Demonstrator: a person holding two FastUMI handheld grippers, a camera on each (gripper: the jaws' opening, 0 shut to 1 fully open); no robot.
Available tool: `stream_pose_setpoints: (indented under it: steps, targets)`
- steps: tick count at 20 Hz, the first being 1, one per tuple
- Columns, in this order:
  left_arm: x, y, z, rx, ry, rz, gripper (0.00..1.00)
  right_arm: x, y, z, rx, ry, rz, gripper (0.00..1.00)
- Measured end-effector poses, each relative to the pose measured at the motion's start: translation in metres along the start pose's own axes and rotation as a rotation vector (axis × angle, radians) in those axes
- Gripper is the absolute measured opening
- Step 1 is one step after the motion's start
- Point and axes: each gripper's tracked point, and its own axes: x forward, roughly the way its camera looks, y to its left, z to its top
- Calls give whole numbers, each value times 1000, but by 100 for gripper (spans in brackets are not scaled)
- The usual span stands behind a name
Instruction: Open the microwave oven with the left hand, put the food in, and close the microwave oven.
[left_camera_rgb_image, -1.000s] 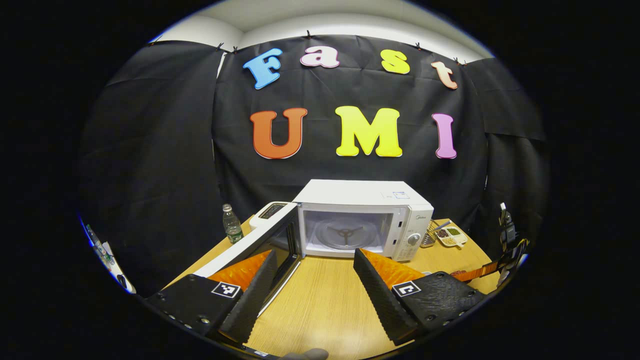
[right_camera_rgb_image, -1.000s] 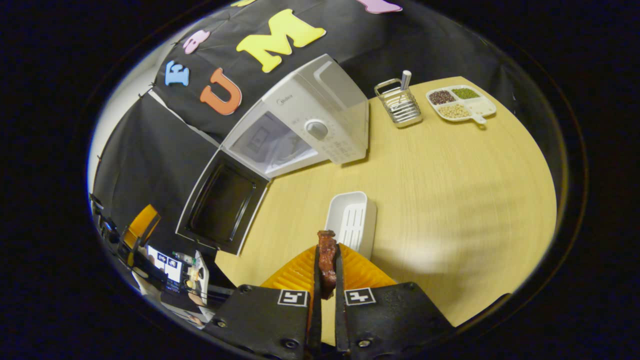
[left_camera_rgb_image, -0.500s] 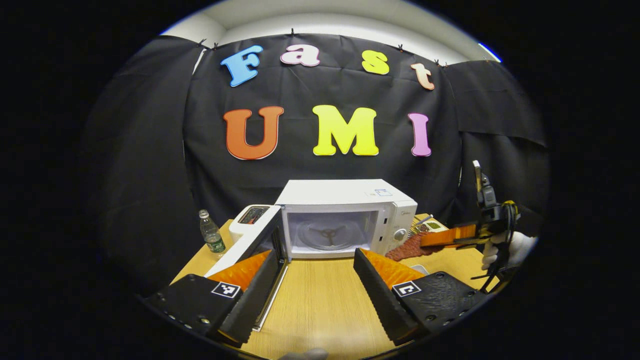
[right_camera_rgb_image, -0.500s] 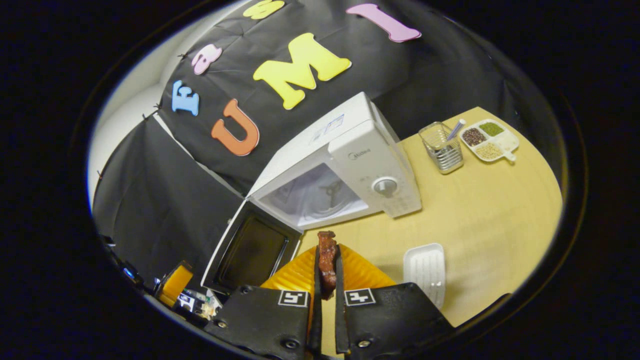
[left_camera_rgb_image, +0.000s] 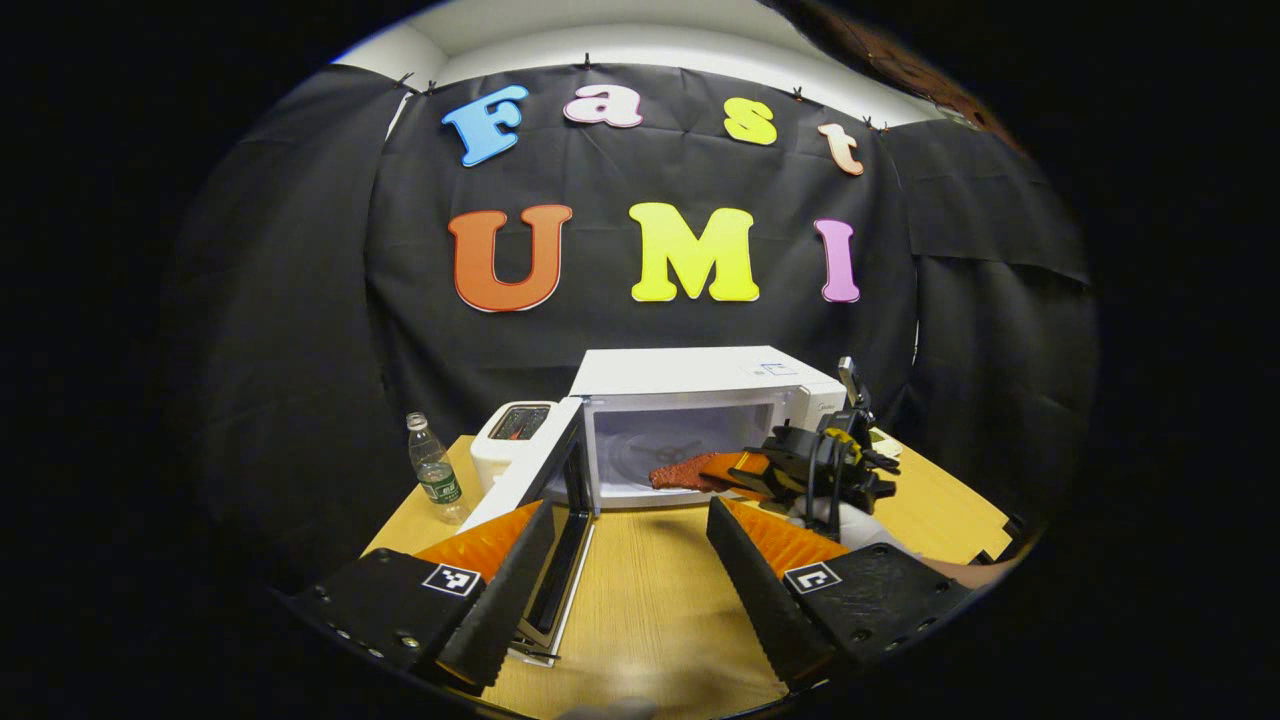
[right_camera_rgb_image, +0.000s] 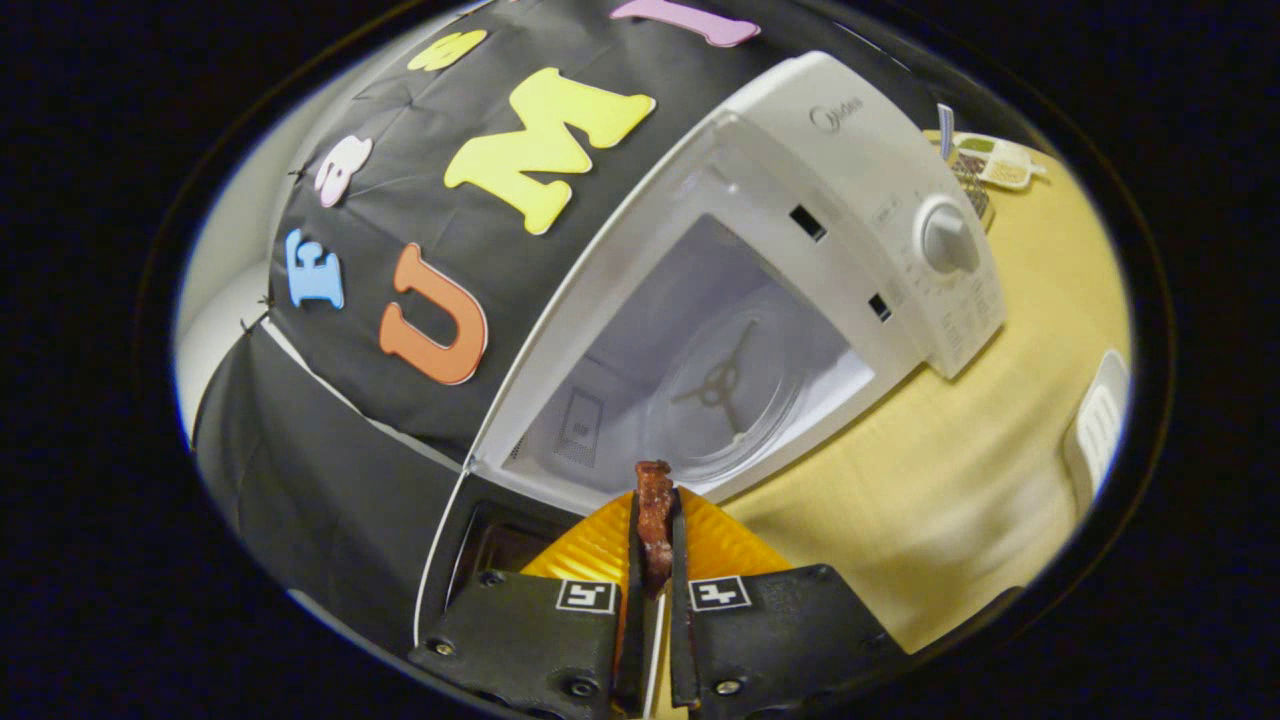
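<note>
The white microwave (left_camera_rgb_image: 700, 385) stands at the back of the table with its door (left_camera_rgb_image: 545, 490) swung wide to the left. My left gripper (left_camera_rgb_image: 632, 585) hangs open and empty over the table in front of it. In the left gripper view my right gripper (left_camera_rgb_image: 745, 470) reaches in from the right and holds a flat reddish-brown piece of food (left_camera_rgb_image: 682, 472) at the mouth of the cavity. In the right gripper view the right gripper (right_camera_rgb_image: 655, 508) is shut on that food (right_camera_rgb_image: 655, 520), edge on, just before the cavity's sill, with the glass turntable (right_camera_rgb_image: 725, 385) beyond.
A water bottle (left_camera_rgb_image: 433, 478) and a white toaster (left_camera_rgb_image: 512, 432) stand left of the microwave. A white tray (right_camera_rgb_image: 1095, 425) lies on the wooden table (right_camera_rgb_image: 960, 500) right of it. A divided dish (right_camera_rgb_image: 1000, 160) and a wire rack (right_camera_rgb_image: 968, 175) sit behind the microwave's right side.
My right gripper has carried the food from above the table up to the microwave's opening. The left gripper has stayed open and nearly still; the door is still open.
</note>
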Motion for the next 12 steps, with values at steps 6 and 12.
stream_pose_setpoints:
  steps: [6,12]
  targets:
    - [-1,12,-10,39,9,22,94,59,-24,14,148,-175,-84,13]
    - [8,10,-15,46,29,21,94,103,-18,29,110,-262,-125,13]
